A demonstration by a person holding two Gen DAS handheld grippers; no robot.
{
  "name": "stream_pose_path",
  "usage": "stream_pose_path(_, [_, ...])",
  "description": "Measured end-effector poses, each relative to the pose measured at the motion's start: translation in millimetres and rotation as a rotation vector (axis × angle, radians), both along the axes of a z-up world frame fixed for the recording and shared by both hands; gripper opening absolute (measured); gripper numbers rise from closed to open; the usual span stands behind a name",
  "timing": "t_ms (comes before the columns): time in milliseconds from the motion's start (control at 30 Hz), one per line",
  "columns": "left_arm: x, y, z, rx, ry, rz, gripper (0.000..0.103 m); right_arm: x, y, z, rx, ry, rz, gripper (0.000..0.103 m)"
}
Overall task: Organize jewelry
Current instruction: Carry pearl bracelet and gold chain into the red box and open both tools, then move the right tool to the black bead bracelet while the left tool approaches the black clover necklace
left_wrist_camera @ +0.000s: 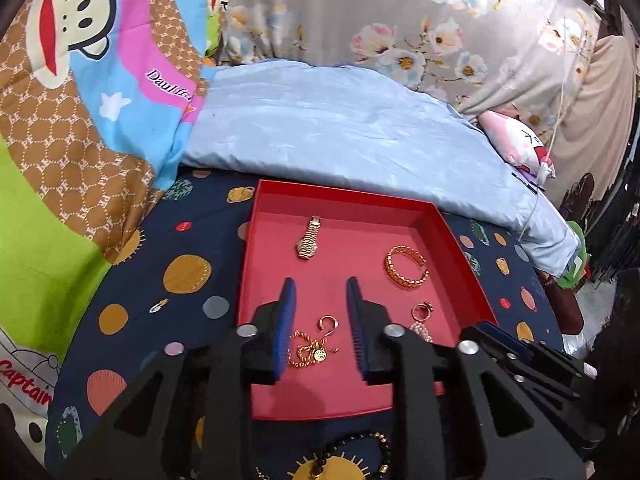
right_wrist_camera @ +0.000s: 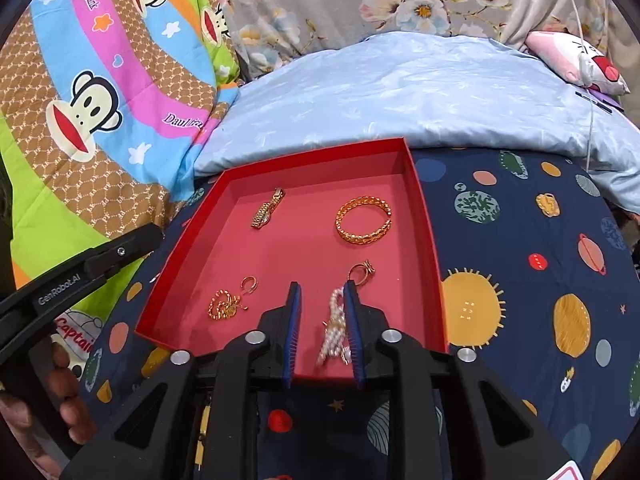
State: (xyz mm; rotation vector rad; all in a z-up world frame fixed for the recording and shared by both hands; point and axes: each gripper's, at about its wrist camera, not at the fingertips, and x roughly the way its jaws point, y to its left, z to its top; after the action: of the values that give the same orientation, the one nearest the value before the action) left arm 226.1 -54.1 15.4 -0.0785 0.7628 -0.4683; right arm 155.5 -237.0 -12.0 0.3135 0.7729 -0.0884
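Bright, even, diffuse light, no clear source; soft shadow under the left hand-held gripper [left_wrist_camera: 321, 330] on the red tray [left_wrist_camera: 460, 240]; strong fisheye bending with dark corners; pearl strand [right_wrist_camera: 334, 330] slightly blurred; little glare, colours saturated.

the left gripper's black arm [right_wrist_camera: 76, 276] bears "genrobot.ai" in grey letters. the monkey-print quilt [right_wrist_camera: 100, 92] at the far left carries a script word that starts "daul" on its pink band, and red "captain" shows near its lower left edge.
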Motion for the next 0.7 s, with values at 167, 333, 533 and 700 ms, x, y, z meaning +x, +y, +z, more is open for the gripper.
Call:
stream_pose_path(167, [-8.7, 11.3, 2.5, 0.008, -0.010, 0.017, 0.036, -18.5, 1.1, 6.0, -0.018, -0.019, -0.015, 0.026])
stream_pose_path(333, [-26.8, 21.8, 2.8, 0.026, -0.018, 0.026, 0.044, -48.7, 7.8, 4.3, -0.028, -0.015, -0.023, 0.026])
stream_pose_path(533, [-54.5, 39.5, -9.9, 0.061, -0.001, 0.050, 0.055, -78.2, 18.2, -4.7, -0.002, 0.011, -0.015, 0.026])
stream_pose_path(700, [-72.9, 64.1, -28.3, 0.048, 0.061, 0.089, 0.055, -97.2, 32.1, -17.5, 0.039, 0.040, -0.001, 0.026])
